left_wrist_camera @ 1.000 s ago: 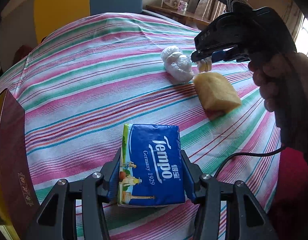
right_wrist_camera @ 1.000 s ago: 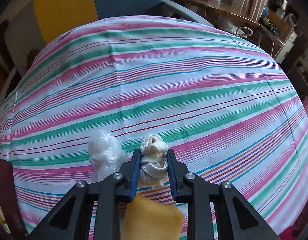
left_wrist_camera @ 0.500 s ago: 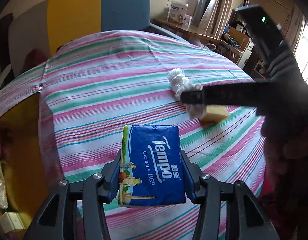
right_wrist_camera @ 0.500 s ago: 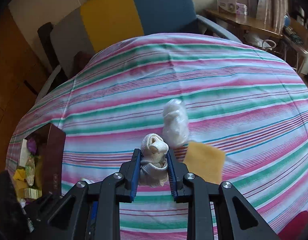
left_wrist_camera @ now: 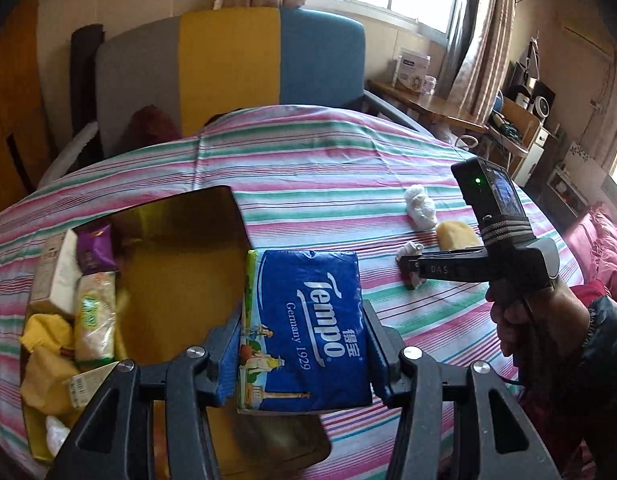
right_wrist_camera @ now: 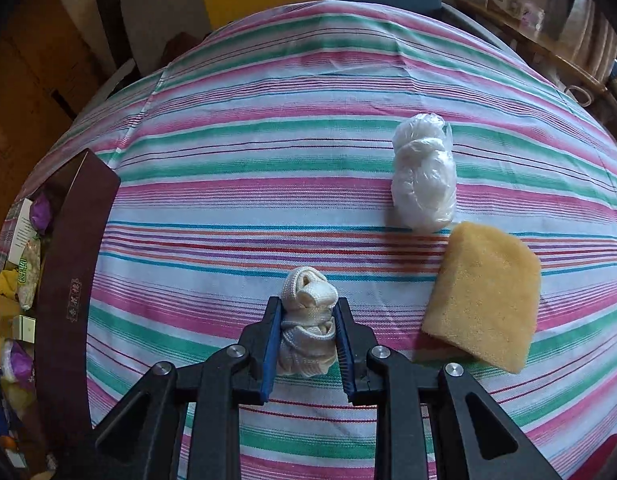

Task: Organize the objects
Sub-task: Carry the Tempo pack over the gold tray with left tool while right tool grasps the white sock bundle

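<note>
Both claws loaded
Our left claw [left_wrist_camera: 302, 344] pinches the tissue pack [left_wrist_camera: 304, 328]; our right claw [right_wrist_camera: 306, 340] pinches the rolled cloth [right_wrist_camera: 306, 320].

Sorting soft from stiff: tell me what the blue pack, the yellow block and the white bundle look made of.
Blue Tempo pack: glossy plastic film, judging by its sheen and creases, presumably around tissues. Yellow block: matte, porous foam, likely a sponge. White bundle: thin translucent crinkled plastic, probably a balled bag. The knotted piece in the right gripper shows a ribbed knit weave, so fabric.
</note>
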`<state>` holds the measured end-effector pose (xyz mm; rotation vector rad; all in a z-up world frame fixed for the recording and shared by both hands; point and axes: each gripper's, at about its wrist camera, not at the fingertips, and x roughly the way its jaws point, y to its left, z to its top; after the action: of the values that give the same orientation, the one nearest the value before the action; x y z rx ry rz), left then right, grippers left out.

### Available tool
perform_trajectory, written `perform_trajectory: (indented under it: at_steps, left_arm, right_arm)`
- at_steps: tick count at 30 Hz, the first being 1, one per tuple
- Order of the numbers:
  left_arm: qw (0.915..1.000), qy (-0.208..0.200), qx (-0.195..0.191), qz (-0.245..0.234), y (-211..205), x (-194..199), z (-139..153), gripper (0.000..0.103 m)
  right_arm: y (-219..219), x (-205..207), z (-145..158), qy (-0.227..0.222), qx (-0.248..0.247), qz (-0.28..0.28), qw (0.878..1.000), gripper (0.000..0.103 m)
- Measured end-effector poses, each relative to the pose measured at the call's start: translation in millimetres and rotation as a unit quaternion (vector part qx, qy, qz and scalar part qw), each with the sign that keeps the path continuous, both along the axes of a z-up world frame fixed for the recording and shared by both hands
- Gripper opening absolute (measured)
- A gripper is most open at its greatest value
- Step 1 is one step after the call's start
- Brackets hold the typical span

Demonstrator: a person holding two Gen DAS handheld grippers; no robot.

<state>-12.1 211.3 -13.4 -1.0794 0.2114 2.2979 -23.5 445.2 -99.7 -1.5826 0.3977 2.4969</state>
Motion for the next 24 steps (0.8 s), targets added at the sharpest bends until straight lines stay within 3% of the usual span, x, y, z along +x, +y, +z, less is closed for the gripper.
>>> perform_trajectory:
  at_steps: [18, 24]
  left_arm:
    - [0.9979, -0.011, 0.013, 0.062, -79, -2, -3, 0.052]
    - [0.9934, -0.028, 0.030, 0.107, -132, -11, -9, 0.052]
  right_arm:
    - [-4, 2, -5, -0.004, 0.003, 0.002, 1.000, 0.026]
    - [-3, 2, -5, -0.007, 0.005, 0.005, 1.000, 0.026]
